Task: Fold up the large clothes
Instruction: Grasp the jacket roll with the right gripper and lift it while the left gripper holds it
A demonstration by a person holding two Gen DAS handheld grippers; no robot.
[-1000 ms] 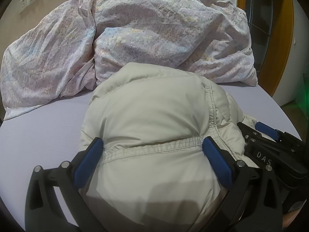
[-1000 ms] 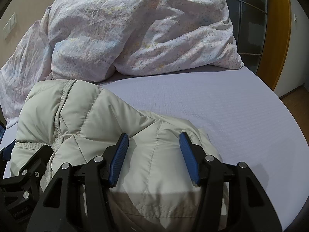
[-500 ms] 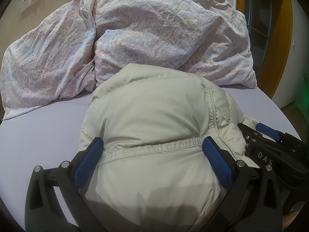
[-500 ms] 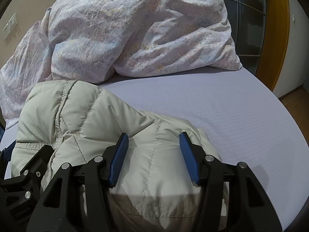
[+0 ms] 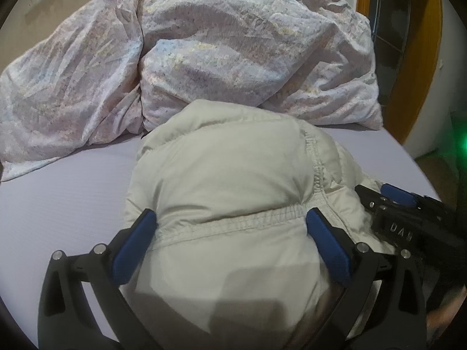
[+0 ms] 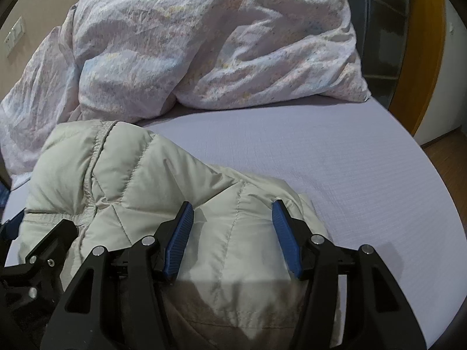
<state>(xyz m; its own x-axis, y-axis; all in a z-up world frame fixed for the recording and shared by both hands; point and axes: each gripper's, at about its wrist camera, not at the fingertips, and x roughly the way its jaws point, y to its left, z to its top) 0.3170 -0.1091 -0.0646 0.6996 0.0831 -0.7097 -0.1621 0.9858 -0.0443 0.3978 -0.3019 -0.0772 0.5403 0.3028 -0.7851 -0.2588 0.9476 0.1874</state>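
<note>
Beige quilted jacket (image 5: 227, 180), plain lilac bedsheet (image 6: 321, 157), pale pink speckled duvet (image 5: 204, 43), blue-padded black fingers (image 6: 178, 239).

bedroom — bed (image 6: 335, 157), rumpled duvet (image 5: 219, 43)

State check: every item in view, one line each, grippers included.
puffer jacket: bunched into a puffy mound on the bed, under both grippers.
left gripper: open, fingers straddling the jacket's elastic hem.
right gripper: open, fingers straddling a quilted part of the jacket.
duvet: crumpled in a heap behind the jacket.
bed sheet: spread flat and smooth.
</note>
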